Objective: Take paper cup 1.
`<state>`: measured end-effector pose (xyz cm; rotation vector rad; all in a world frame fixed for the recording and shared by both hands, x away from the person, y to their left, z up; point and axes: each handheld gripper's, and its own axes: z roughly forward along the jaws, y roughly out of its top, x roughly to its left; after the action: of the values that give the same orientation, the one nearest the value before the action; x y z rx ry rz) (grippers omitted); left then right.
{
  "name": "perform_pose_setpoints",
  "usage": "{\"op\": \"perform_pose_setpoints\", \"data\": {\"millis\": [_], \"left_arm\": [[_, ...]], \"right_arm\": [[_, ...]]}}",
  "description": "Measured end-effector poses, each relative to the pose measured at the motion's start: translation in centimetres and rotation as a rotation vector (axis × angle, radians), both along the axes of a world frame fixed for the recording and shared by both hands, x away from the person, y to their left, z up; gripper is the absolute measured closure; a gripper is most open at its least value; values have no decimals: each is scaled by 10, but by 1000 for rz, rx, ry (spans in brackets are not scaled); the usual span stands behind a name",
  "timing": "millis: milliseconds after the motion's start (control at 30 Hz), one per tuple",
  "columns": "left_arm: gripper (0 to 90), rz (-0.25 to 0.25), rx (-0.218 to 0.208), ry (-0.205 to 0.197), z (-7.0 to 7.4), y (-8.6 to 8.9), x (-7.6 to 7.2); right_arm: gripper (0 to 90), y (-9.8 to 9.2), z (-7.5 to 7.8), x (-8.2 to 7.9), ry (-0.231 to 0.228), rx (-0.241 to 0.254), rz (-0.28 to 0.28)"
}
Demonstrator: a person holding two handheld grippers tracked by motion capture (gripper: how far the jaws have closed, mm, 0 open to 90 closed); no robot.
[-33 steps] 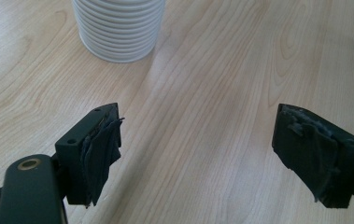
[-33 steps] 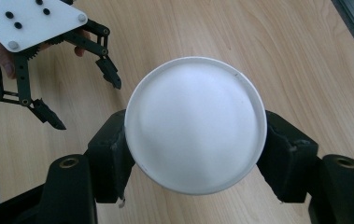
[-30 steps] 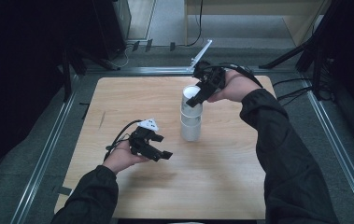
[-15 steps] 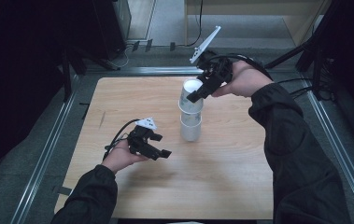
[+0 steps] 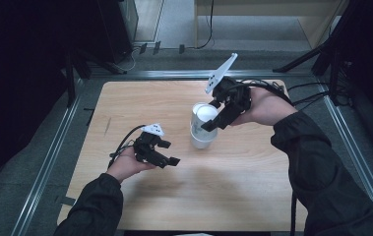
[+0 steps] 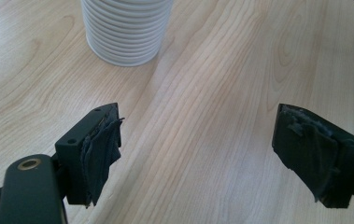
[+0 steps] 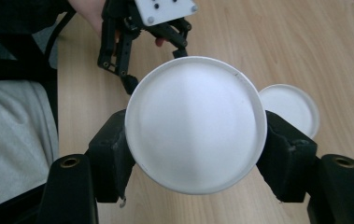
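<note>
Scene: a person at a light wooden desk (image 5: pixel 233 187), seen from above, with a two-jaw gripper in each hand.

Landmark: a stack of white ribbed cups (image 5: pixel 201 137) stands upright near the middle of the desk; every place below is given from this stack.

Held cup: one white cup (image 5: pixel 205 114) is directly above the stack and tilted. In the high view its lower edge overlaps the top of the stack, so I cannot tell whether it has come fully clear. In the right gripper view this cup (image 7: pixel 195 123) faces the camera with its round white inside showing, and the top of the stack (image 7: pixel 289 109) appears as a smaller white disc just beside it on the desk.

Right gripper (image 5: pixel 212 120): reaches the held cup from the far right of the stack, with its grey plate sticking upward. Its jaws grasp the held cup, one pad pressed on each side of the cup wall. They have just been closing a little around it.

Left gripper (image 5: pixel 170 158): near the stack, on its left and towards the person, low over the desk. Its jaws are released and stand apart, with bare wood between them.

Left gripper view: the ribbed base of the stack (image 6: pixel 123 32) stands beyond the two black pads (image 6: pixel 102 149), well clear of them.

Sleeves: dark sleeves cover both forearms, which enter from the near edge of the desk.
</note>
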<state>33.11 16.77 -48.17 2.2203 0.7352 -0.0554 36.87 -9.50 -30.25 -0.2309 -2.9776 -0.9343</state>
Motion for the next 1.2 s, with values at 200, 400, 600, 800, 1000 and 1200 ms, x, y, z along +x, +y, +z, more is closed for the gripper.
{"op": "perform_pose_setpoints", "data": {"millis": [200, 400, 600, 800, 1000, 1200], "left_arm": [[210, -24, -23, 8, 0, 0, 0], [210, -43, -29, 1, 0, -1, -2], [211, -60, -40, 1, 0, -1, -2], [209, -89, -31, 16, 2, -6, -1], [187, -118, -34, 5, 3, -12, 0], [185, -152, -52, -7, 3, -18, -1]], "right_arm": [[347, -6, -19, -8, 13, 38, 37], [346, -9, -39, -10, 16, 53, 28], [346, -12, -56, -12, 16, 77, 36], [346, -18, -77, -13, 30, 107, 22], [346, -18, -96, -15, 47, 108, 18], [347, -16, -117, -18, 77, 146, 15]]}}
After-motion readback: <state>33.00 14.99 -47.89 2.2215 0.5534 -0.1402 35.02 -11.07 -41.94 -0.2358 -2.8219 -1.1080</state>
